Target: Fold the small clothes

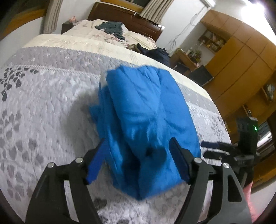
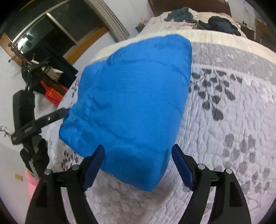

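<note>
Spread wide in the left wrist view, left claw (image 1: 138, 160), blue pads (image 1: 95, 163) to either side of the near end of the blue garment (image 1: 146, 113), nothing pinched between them. Folded into a thick, rumpled bundle, that garment, lying on the grey leaf-patterned quilt (image 1: 43, 106) of the bed, with a loose flap trailing off its left side and a small dark spot near the close edge. Blurred, much of the cloth, so finer seams not readable. Off to the right, edge-on, right claw (image 1: 217, 146) beside the garment's corner. Likewise parted wide in the right wrist view, right claw (image 2: 138, 165), pads framing the garment's (image 2: 131, 96) near end, gripping nothing. At the left of that view, left claw (image 2: 60, 112) with a fingertip touching or just against the garment's side; from there, whether cloth sits under it cannot be told. Below it, a pink sleeve (image 2: 31, 182). Farther up the bed, a cream floral bedspread (image 1: 96, 36) carrying a grey-green heap of clothes (image 1: 112, 28) and a dark heap of clothes (image 1: 155, 51), well apart from the blue bundle. Beyond, a dark wooden headboard (image 1: 127, 19), curtains (image 1: 155, 10) and wooden wardrobes (image 1: 241, 56).
</note>
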### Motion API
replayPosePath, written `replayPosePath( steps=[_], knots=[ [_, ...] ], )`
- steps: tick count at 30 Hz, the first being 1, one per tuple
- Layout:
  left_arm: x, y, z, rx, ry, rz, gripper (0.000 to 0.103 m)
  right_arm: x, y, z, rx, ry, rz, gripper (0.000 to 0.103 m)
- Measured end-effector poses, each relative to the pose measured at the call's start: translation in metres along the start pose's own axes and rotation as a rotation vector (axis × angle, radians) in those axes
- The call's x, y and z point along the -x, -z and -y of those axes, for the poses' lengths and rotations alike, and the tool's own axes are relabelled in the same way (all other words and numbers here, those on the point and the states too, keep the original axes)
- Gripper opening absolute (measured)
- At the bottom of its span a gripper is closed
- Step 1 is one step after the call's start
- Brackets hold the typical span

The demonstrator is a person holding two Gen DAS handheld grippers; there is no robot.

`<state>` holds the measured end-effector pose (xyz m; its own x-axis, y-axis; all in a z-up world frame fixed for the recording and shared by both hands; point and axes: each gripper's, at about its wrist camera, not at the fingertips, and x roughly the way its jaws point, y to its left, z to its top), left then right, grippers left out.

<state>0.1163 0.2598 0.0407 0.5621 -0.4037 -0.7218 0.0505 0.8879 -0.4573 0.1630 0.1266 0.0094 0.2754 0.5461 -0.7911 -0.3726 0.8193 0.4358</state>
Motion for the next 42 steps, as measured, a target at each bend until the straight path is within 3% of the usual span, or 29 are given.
replayPosePath(
  steps=[5,7,8,11,15,17,19,21,26,33,42],
  knots=[
    [-0.028,-0.038,-0.017,0.066,-0.054,-0.002,0.069,-0.003,-0.007,0.006,0.005,0.017,-0.001,0.080],
    [-0.039,-0.049,-0.025,0.091,-0.029,-0.002,0.052,-0.007,-0.009,0.007,0.001,0.021,-0.004,0.080],
    [-0.043,-0.051,-0.026,0.097,-0.017,-0.010,0.050,-0.009,-0.009,0.009,-0.003,0.025,-0.006,0.080],
    [-0.057,-0.048,-0.031,0.092,-0.037,-0.031,0.051,-0.014,-0.009,0.012,-0.005,0.033,-0.010,0.080],
    [-0.058,-0.044,-0.044,0.122,0.008,-0.045,0.056,-0.017,-0.015,0.014,-0.008,0.018,-0.011,0.080],
    [-0.052,-0.042,-0.046,0.117,0.023,-0.045,0.064,-0.016,-0.018,0.015,-0.010,0.000,-0.002,0.080],
    [-0.046,-0.040,-0.046,0.112,0.045,-0.045,0.080,-0.015,-0.023,0.018,-0.019,-0.025,0.002,0.081],
    [-0.042,-0.037,-0.047,0.115,0.078,-0.042,0.083,-0.016,-0.029,0.022,-0.035,-0.053,0.004,0.084],
    [-0.045,-0.033,-0.044,0.102,0.159,-0.039,0.086,-0.022,-0.036,0.028,-0.047,-0.080,0.003,0.084],
    [-0.063,-0.038,-0.039,0.075,0.158,-0.062,0.088,-0.019,-0.039,0.042,-0.070,-0.116,0.013,0.087],
    [-0.082,-0.037,-0.052,0.115,0.252,-0.086,0.091,-0.022,-0.045,0.057,-0.091,-0.147,0.003,0.089]
  ],
)
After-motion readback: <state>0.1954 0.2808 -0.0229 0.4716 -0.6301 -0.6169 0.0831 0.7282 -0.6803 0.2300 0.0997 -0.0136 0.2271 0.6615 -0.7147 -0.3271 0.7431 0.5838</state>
